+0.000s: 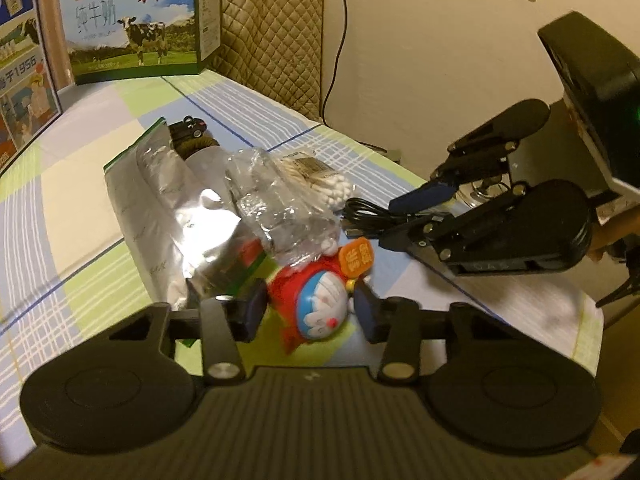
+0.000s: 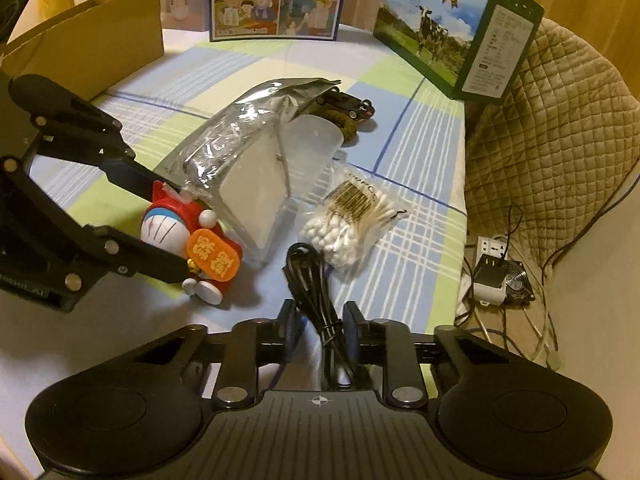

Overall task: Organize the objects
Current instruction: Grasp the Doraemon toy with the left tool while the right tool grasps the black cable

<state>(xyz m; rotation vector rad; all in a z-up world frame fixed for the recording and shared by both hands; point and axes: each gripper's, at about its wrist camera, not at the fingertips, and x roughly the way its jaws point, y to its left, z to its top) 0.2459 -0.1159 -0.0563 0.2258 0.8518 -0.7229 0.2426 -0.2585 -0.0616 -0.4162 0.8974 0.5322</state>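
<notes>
A red and blue cat figurine (image 1: 320,300) (image 2: 188,236) with an orange sign lies on the checked tablecloth. My left gripper (image 1: 310,312) (image 2: 176,228) is open with a finger on each side of it. My right gripper (image 2: 318,326) (image 1: 400,216) straddles a bundled black cable (image 2: 312,284) (image 1: 368,216); its jaws stand apart around the cable. A silver zip bag (image 1: 160,208) (image 2: 244,128), a clear plastic wrapper (image 1: 280,204), a packet of cotton swabs (image 2: 352,220) (image 1: 332,188) and a small black toy car (image 2: 348,104) (image 1: 192,128) lie behind.
Two milk cartons (image 2: 448,28) (image 2: 276,0) stand at the back of the table. A cardboard box (image 2: 88,40) is at the back left. A quilted chair back (image 2: 560,140) and a power strip with cords (image 2: 492,268) on the floor are beyond the table's right edge.
</notes>
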